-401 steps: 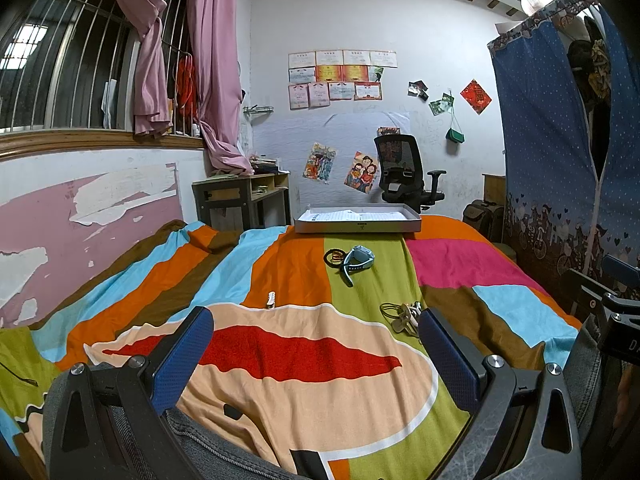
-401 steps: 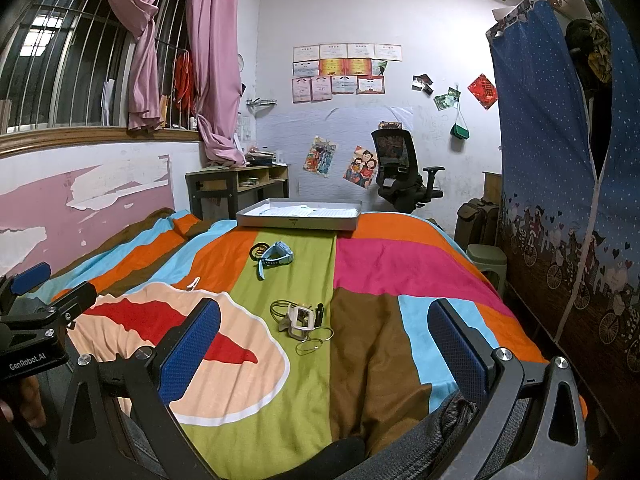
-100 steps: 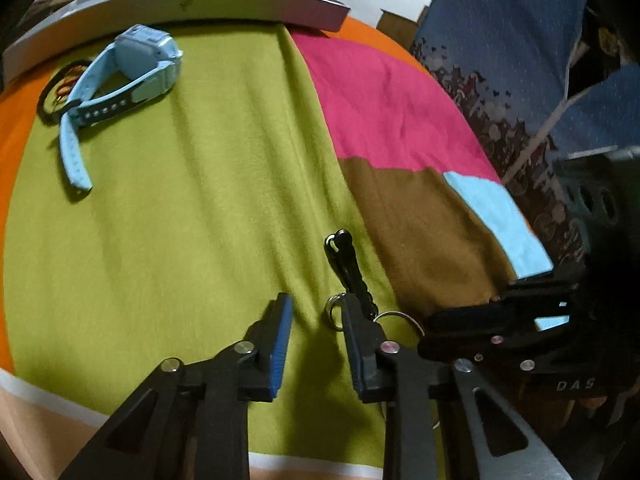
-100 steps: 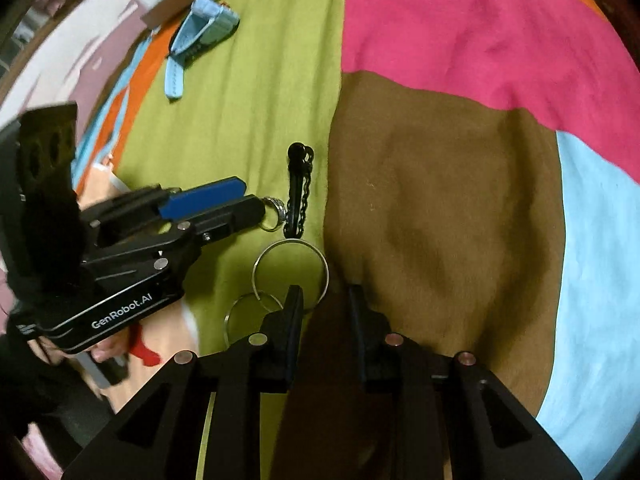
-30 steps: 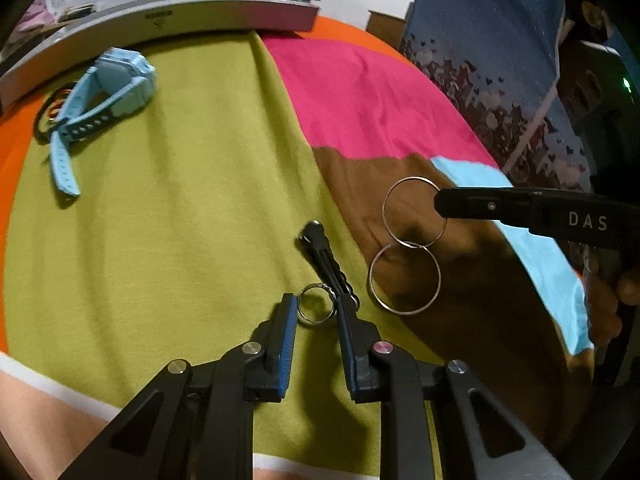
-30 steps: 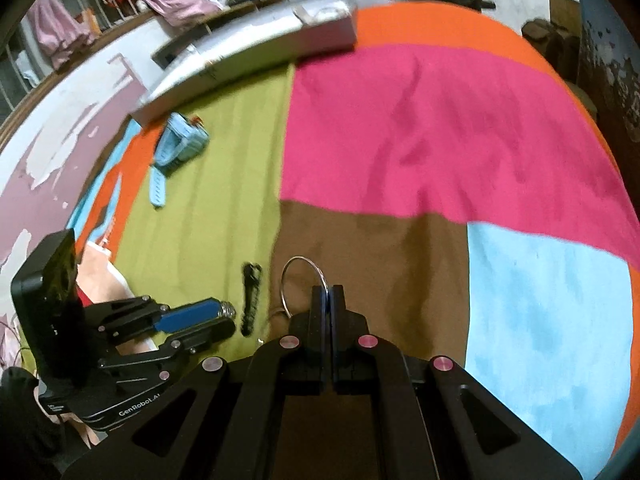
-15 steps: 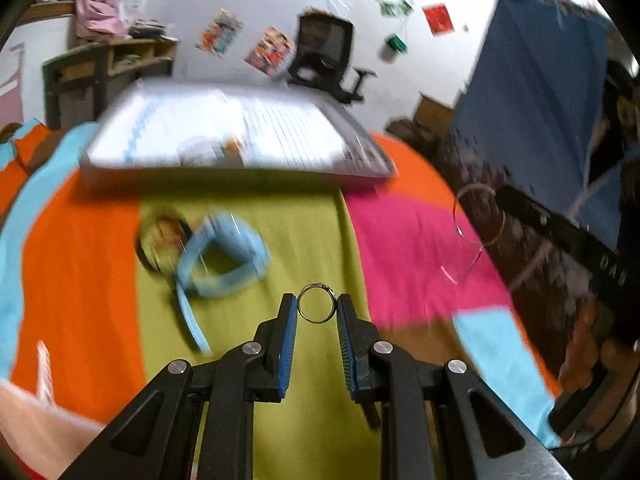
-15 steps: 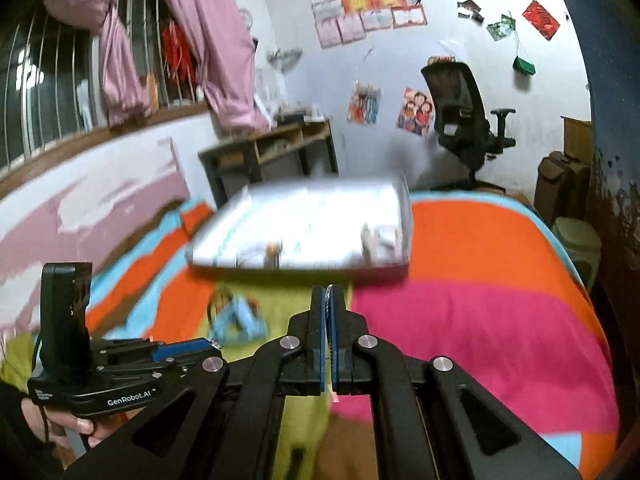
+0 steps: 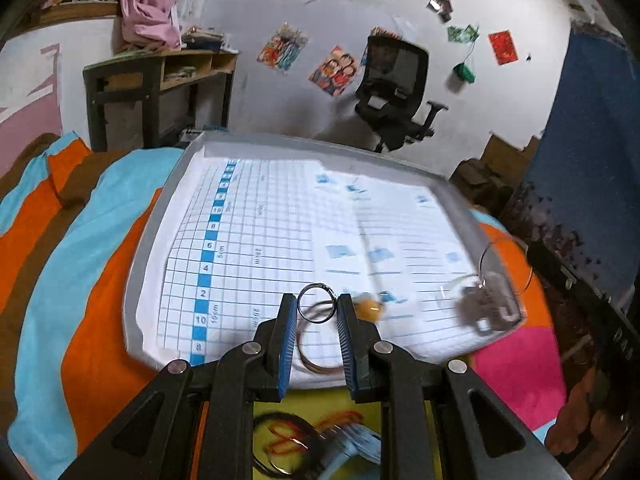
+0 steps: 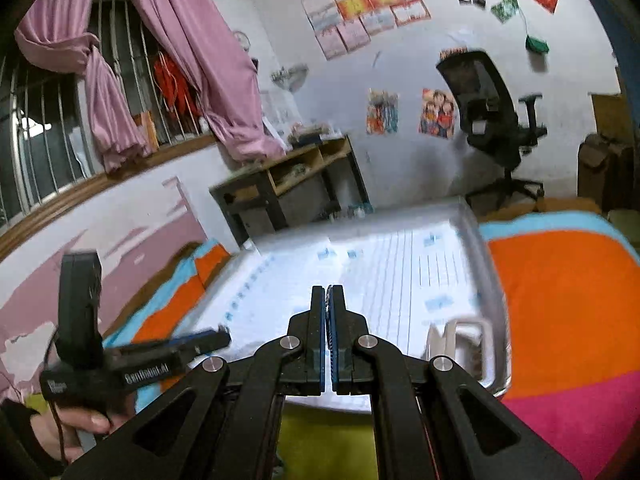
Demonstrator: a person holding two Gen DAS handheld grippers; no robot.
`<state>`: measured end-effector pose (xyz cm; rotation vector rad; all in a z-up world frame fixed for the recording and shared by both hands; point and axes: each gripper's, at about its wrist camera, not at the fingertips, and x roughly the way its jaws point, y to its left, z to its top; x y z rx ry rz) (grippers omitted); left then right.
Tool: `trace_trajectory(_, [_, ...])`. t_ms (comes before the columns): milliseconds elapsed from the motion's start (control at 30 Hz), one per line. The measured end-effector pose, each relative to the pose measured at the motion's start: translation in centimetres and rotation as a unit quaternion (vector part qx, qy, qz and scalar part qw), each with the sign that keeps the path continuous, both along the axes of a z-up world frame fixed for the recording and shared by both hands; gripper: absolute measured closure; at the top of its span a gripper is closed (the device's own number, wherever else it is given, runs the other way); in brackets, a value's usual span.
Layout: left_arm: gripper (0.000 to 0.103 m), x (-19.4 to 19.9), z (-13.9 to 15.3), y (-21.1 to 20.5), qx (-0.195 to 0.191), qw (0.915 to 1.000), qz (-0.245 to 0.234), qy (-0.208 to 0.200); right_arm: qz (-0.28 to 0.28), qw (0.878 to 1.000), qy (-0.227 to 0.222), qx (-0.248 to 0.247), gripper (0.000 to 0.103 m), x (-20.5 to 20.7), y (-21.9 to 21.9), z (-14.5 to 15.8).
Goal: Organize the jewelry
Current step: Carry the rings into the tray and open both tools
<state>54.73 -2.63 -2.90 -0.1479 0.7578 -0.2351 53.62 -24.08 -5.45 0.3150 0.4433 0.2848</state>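
At lower centre of the left wrist view the left gripper (image 9: pixel 318 310) pinches a small ring (image 9: pixel 317 309) — upright, its face toward the camera — over the tray's (image 9: pixel 146 240) near edge. The right gripper (image 10: pixel 328 300) is clamped on thin hoops (image 9: pixel 505 268), blurred at the tray's right edge.

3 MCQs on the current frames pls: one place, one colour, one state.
1. Where is the left gripper?
A over the tray
B over the desk
C at the chair

2. What colour are the left gripper's pads?
A red
B blue
C white

3. How is the right gripper?
A wide open
B shut
C out of view

1 A: the paper-lined tray lies under its tips, which hold a small ring.
2 B: both inner faces are blue.
3 B: its jaws meet in the right wrist view.
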Motion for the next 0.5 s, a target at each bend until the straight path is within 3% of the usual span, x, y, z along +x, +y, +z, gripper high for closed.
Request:
trace_trajectory(267, [0.083,0.4,-2.6,0.2,0.013,0.9997,0.002,0.02,-0.013,0.996,0.077,-0.03,0.1,1.7,0.0,-4.2])
trace_trajectory(367, [0.062,-0.5,-1.9,0.5,0.01,0.9999,0.008,0.004,-0.019,0.996,0.074,-0.045,0.099,0.5,-0.2,-3.6])
trace_trajectory(433, [0.035,-1.7,-1.0,0.9,0.001,0.9997,0.02,-0.013,-0.027,0.996,0.064,-0.052,0.097,-0.6,-0.4,-2.7])
trace_trajectory(500, [0.034,-3.1,0.2,1.3,-0.01,0.9989,0.03,-0.036,-0.031,0.997,0.051,-0.057,0.088,-2.0,-0.6,-1.4])
